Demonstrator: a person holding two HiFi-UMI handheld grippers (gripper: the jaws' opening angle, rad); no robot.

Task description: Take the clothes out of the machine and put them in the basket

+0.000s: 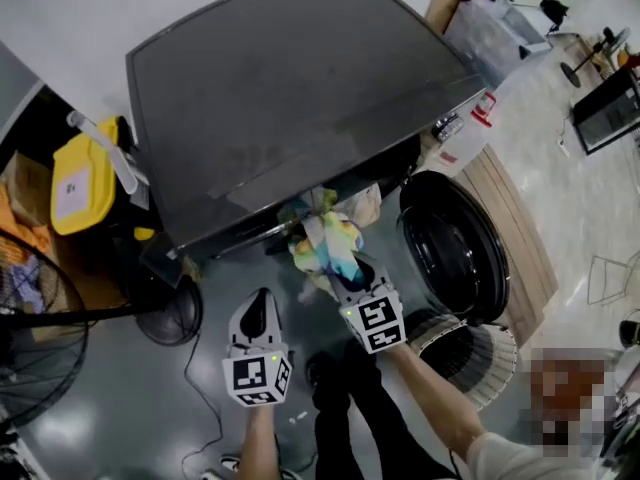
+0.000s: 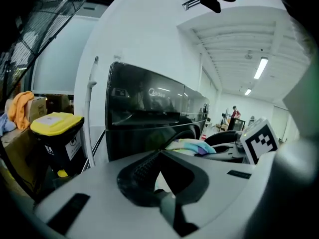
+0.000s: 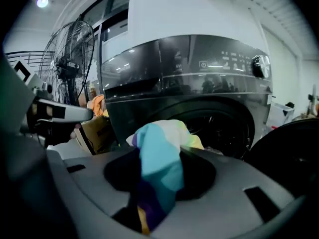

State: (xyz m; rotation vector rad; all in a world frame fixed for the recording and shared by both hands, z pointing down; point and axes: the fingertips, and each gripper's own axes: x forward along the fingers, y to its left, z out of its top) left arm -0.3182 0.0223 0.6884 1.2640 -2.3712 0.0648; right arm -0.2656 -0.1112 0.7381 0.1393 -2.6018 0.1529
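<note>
A dark grey front-loading washing machine (image 1: pixel 290 98) fills the middle of the head view, its round door (image 1: pixel 455 248) swung open to the right. A bundle of pale blue, yellow and white clothes (image 1: pixel 325 236) hangs out of the drum mouth. My right gripper (image 1: pixel 350 273) is shut on this cloth (image 3: pixel 162 158), which fills the space between its jaws. My left gripper (image 1: pixel 262 303) hovers lower left of the bundle, apart from it, shut with nothing in it. From the left gripper (image 2: pixel 159 156) the cloth (image 2: pixel 192 146) shows just beyond. A white slatted basket (image 1: pixel 470 353) stands on the floor under the door.
A bin with a yellow lid (image 1: pixel 80 173) stands left of the machine. A standing fan (image 1: pixel 30 338) with its round base (image 1: pixel 165 313) is at the lower left. A clear plastic box (image 1: pixel 495 23) sits behind the machine at the right. The person's legs are below the grippers.
</note>
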